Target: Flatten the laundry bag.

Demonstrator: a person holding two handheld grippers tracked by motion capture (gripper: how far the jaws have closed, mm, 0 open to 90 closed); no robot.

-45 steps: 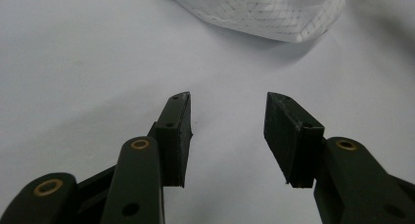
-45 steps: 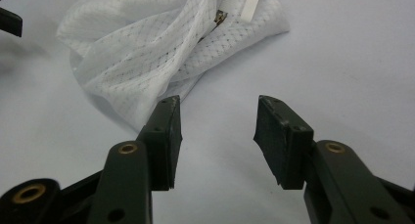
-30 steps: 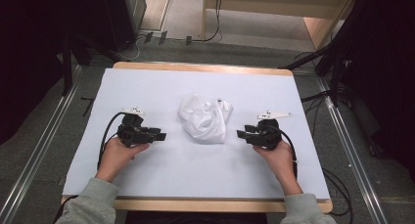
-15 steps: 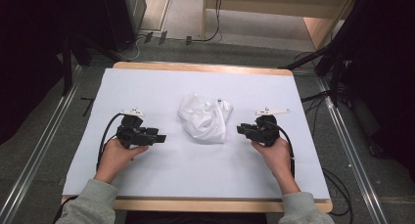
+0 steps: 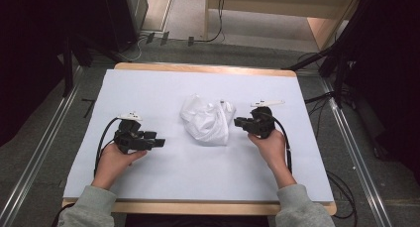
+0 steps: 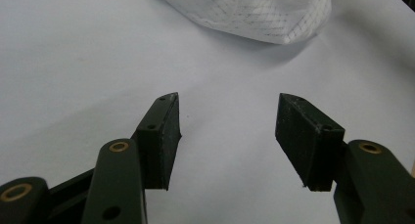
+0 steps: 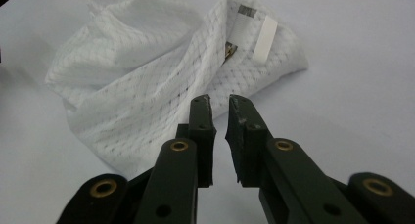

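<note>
Mesh garment (image 5: 205, 120) sits crumpled mid-table on the white sheet (image 5: 148, 88), between my two claws. Right gripper (image 7: 219, 109) is way nearer, tips just short of its edge, jaws just been closing to a narrow gap, nothing in them. Left gripper (image 6: 227, 119) sits well apart, jaws just been opening, empty. Small white tags (image 7: 254, 33) near the collar, print unreadable.

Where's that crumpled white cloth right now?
In the high view the cloth lies mid-table on the white sheet, between the two grippers, nearer the right gripper than the left gripper.
</note>
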